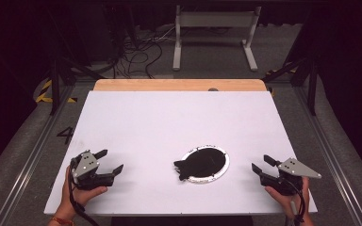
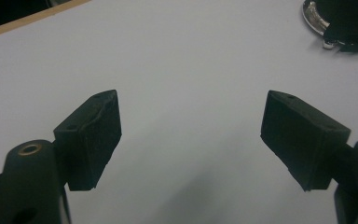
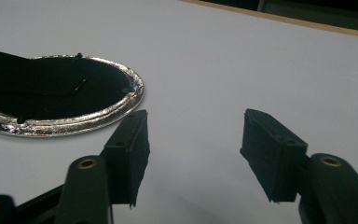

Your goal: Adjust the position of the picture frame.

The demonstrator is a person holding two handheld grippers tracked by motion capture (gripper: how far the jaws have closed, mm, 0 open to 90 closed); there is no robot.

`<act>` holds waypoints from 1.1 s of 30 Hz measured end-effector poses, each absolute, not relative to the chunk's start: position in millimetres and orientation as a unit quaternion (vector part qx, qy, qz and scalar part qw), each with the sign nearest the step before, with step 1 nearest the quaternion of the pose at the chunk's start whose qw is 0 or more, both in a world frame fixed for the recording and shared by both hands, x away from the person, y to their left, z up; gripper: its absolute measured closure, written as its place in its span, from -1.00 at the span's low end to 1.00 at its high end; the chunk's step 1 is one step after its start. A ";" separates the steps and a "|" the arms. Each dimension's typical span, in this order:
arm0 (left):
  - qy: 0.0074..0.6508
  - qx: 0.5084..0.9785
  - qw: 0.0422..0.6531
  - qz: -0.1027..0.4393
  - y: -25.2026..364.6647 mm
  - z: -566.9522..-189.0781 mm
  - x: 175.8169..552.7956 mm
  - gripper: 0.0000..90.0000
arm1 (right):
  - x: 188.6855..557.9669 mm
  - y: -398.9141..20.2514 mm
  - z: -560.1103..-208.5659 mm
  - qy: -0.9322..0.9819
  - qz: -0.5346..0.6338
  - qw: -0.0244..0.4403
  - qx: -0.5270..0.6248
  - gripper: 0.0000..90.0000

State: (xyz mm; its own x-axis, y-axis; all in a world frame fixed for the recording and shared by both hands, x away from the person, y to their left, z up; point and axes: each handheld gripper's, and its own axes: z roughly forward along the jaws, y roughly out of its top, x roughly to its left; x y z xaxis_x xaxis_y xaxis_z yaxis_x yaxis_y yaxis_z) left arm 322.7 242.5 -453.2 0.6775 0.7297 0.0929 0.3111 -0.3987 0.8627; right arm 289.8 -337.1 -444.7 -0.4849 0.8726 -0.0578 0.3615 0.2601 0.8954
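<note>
So there's a silver-rimmed plate [image 1: 223, 165] with a black cloth [image 1: 200, 165] on it, sitting near the front edge of the white surface [image 1: 169, 122], right of the middle. Left gripper [image 1: 112, 161] and right gripper [image 1: 261, 162] flank it, well apart, both with jaws apart and nothing between them.

Left gripper [image 2: 191, 140] hovering open over the white bench [image 2: 191, 56]

Its two black fingers [image 2: 91, 140] rise from the lower corners of the left gripper view, spread wide apart with nothing between them but bare white surface. Beyond the right finger, in the far upper right corner, lies the shiny silver rim of a round dish [image 2: 314, 16] with a dark thing [image 2: 349, 18] resting on it, well apart from the fingers. Beyond the left finger, the bench's tan wooden edge [image 2: 28, 19] runs across the upper left corner, with darkness behind it.
</note>
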 end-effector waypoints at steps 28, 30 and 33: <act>0.234 0.861 0.416 0.174 185.6 -448.4 374.2 1.00 | 299.4 -285.0 -448.1 0.802 0.409 0.211 0.382 1.00; 0.230 0.862 0.420 0.166 175.1 -448.3 380.9 1.00 | 300.6 -278.6 -449.8 0.808 0.401 0.204 0.379 1.00; 0.223 0.869 0.415 0.155 160.6 -451.1 387.1 1.00 | 302.1 -273.5 -452.1 0.813 0.393 0.199 0.380 1.00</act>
State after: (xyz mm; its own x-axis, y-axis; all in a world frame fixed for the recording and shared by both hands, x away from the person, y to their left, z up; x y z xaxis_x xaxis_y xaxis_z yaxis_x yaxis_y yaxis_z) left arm 387.1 160.6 -451.1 0.8532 0.5147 0.0840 0.2584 -0.5572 0.7892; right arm 302.1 -273.5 -452.1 -0.6323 0.7743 -0.0245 0.4617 0.4020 0.7907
